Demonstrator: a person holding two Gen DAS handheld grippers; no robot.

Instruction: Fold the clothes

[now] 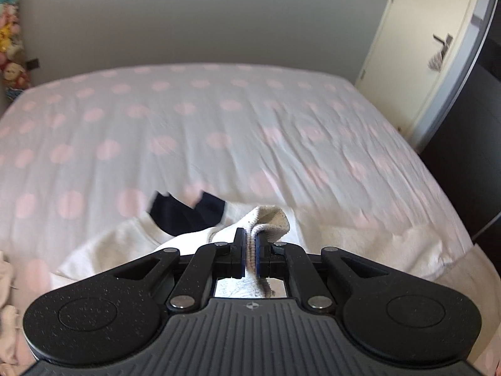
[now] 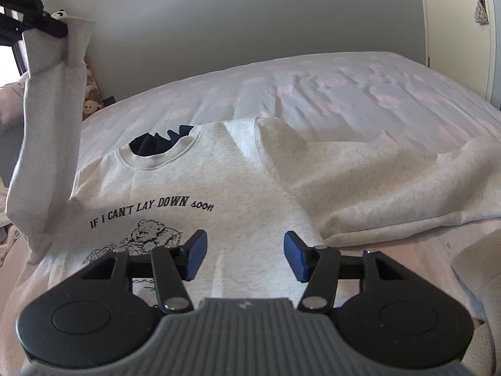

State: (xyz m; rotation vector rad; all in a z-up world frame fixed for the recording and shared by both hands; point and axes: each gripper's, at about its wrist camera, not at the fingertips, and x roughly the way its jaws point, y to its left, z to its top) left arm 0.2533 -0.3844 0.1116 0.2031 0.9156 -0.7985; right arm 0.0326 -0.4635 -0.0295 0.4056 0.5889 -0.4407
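The soft, floppy sweatshirt [image 2: 238, 188] lies front-up on the bed [image 2: 344, 94]. Left tongs [image 1: 249, 247] pinch its ribbed cuff [image 1: 250, 244], lifting that sleeve; right tongs [image 2: 245, 255] hover wide, empty, above the chest print. Hems and cuffs likely grip best.

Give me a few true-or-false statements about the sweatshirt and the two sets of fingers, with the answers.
1. The left gripper is shut on the sweatshirt cuff. True.
2. The right gripper grips the collar. False: its fingers stand open above the chest, holding nothing.
3. One sleeve is lifted off the bed. True.
4. The sweatshirt lies print side down. False: the lettering faces up.
5. The bed sheet is striped. False: it has pink dots.
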